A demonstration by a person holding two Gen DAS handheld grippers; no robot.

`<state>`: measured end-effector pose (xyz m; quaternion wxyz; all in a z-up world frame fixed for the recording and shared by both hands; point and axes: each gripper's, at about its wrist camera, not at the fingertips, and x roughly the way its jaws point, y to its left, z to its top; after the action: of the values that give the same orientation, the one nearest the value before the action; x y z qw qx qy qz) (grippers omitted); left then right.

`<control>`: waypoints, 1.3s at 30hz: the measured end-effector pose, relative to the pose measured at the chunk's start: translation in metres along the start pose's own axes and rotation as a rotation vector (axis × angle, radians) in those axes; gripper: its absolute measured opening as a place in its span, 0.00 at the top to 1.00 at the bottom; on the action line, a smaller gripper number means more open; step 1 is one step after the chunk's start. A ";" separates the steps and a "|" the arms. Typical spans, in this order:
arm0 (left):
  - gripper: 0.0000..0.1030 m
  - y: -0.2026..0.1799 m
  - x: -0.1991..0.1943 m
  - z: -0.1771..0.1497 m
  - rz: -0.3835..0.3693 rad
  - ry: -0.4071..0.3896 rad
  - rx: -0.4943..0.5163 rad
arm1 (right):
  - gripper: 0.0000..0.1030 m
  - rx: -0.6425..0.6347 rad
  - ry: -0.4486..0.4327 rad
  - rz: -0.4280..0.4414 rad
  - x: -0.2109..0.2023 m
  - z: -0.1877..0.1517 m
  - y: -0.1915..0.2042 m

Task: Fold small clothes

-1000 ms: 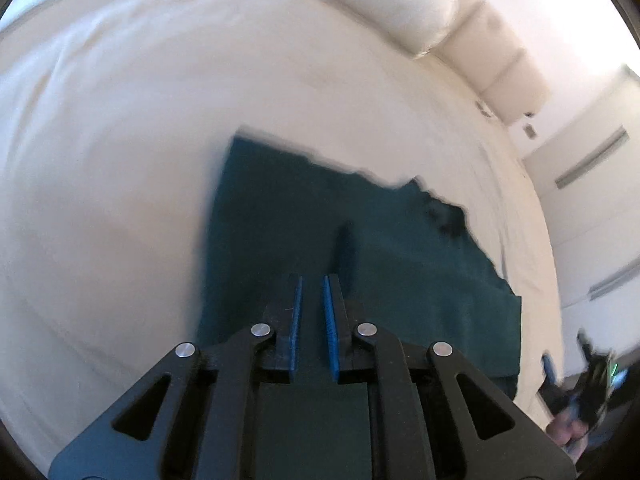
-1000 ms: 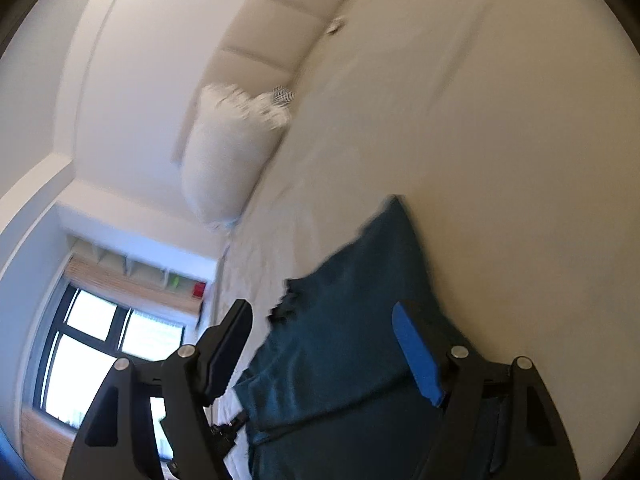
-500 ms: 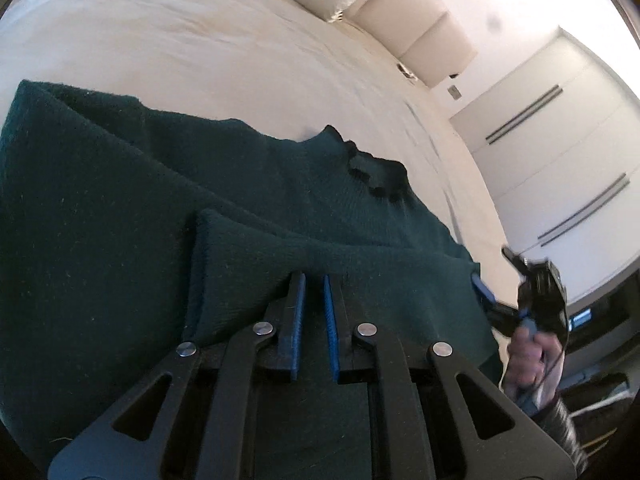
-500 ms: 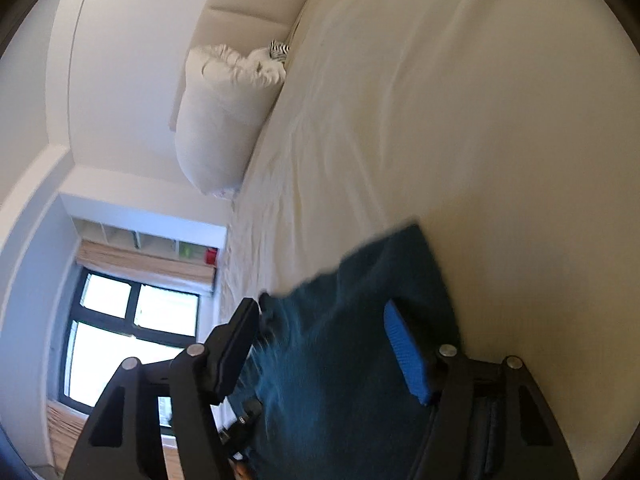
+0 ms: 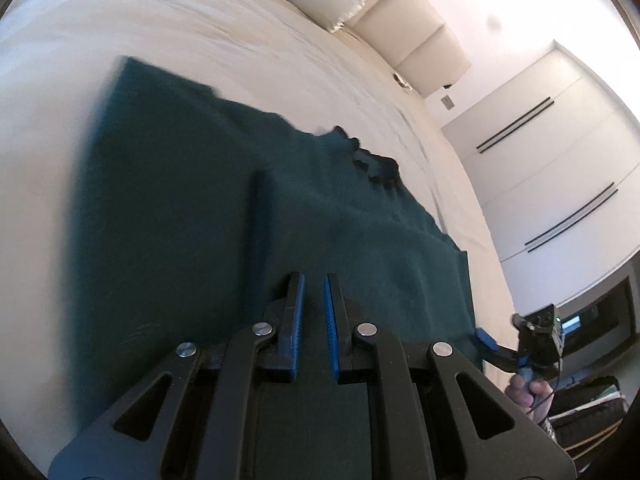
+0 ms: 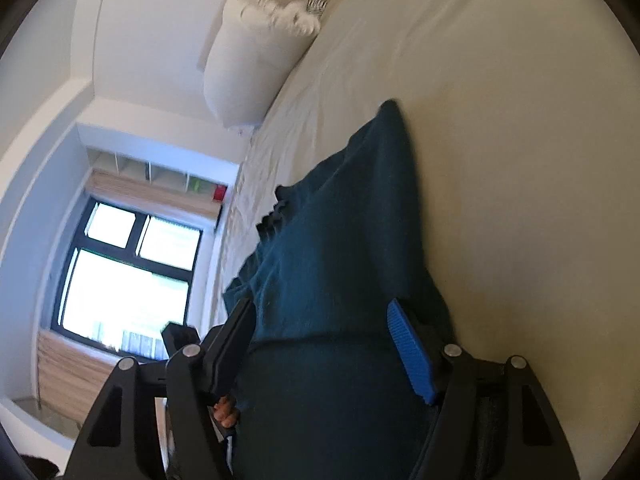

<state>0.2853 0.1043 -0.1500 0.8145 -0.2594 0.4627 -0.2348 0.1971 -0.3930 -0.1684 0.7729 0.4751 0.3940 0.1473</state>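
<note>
A: Left wrist view first. The left gripper [image 5: 314, 316] has its jaws drawn almost together, and the dark green sweater [image 5: 168, 248] runs right under and between the blue pads. I read that as a pinch on the near hem, though the fabric actually inside the gap is hard to make out.

B: And the sweater itself?

A: Spread on the bed [image 5: 200, 24], collar away from the camera, one raised fold running up its middle. The risk here, as I judge it: a narrow pinch on thick knit may catch only the top layer, so the fold drags unevenly or the hem slips out.

B: The other hand shows there too?

A: Yes, the right gripper [image 5: 486, 338] sits at the sweater's far corner, held by a hand [image 5: 528, 394].

B: Right wrist view, then.

A: The right gripper [image 6: 324, 344] has its jaws wide and opening, with the sweater [image 6: 340, 240] lying between them, pads not pressing on it. The pillow [image 6: 248, 60] is well apart.

B: So the danger?

A: One side clamped, the other loose. If the left pulls now, the garment could skew or bunch. Both views are blurred, so a hasty closing could miss the hem.
</note>
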 end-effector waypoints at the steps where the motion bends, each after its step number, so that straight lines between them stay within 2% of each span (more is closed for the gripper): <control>1: 0.90 0.003 -0.014 -0.005 0.012 -0.004 -0.014 | 0.24 -0.022 -0.029 -0.039 -0.014 -0.008 0.004; 4: 0.85 0.006 -0.055 -0.024 0.093 -0.012 -0.033 | 0.21 -0.103 -0.103 -0.093 -0.054 -0.037 0.025; 6: 0.67 0.009 -0.083 -0.042 0.096 -0.021 -0.047 | 0.18 -0.163 -0.148 -0.156 -0.076 -0.057 0.037; 7: 0.35 0.010 -0.096 -0.053 0.092 -0.026 -0.051 | 0.18 -0.212 -0.171 -0.205 -0.084 -0.068 0.045; 8: 0.14 0.012 -0.112 -0.067 0.098 -0.044 -0.056 | 0.18 -0.276 -0.193 -0.264 -0.090 -0.081 0.055; 9: 0.12 0.013 -0.127 -0.081 0.105 -0.066 -0.061 | 0.17 -0.334 -0.211 -0.316 -0.095 -0.092 0.062; 11: 0.11 0.015 -0.143 -0.105 0.102 -0.034 -0.059 | 0.13 -0.443 -0.255 -0.392 -0.101 -0.114 0.080; 14: 0.11 0.019 -0.163 -0.145 0.121 0.032 -0.063 | 0.00 -0.505 -0.337 -0.385 -0.124 -0.134 0.086; 16: 0.11 0.017 -0.172 -0.167 0.134 0.070 -0.043 | 0.00 -0.501 -0.380 -0.368 -0.132 -0.139 0.089; 18: 0.12 0.015 -0.181 -0.184 0.142 0.080 -0.029 | 0.00 -0.461 -0.347 -0.344 -0.134 -0.139 0.088; 22: 0.18 0.018 -0.194 -0.201 0.133 0.081 -0.031 | 0.02 -0.378 -0.190 -0.268 -0.123 -0.145 0.076; 27: 0.24 0.014 -0.196 -0.216 0.151 0.133 -0.006 | 0.20 -0.240 -0.083 -0.220 -0.129 -0.162 0.039; 30: 0.33 0.012 -0.197 -0.225 0.152 0.165 0.006 | 0.22 -0.195 -0.036 -0.206 -0.130 -0.169 0.024; 32: 0.51 0.013 -0.195 -0.234 0.155 0.189 -0.004 | 0.24 -0.183 -0.007 -0.220 -0.131 -0.172 0.017; 34: 0.61 0.015 -0.193 -0.241 0.139 0.215 -0.022 | 0.24 -0.174 0.015 -0.208 -0.132 -0.176 0.014; 39: 0.61 0.028 -0.181 -0.253 0.084 0.262 -0.101 | 0.24 -0.175 0.041 -0.209 -0.135 -0.180 0.012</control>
<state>-0.0153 0.1862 -0.1639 0.7423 -0.2476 0.5866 -0.2090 -0.0234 -0.3567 -0.1378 0.8142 0.3594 0.4426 0.1096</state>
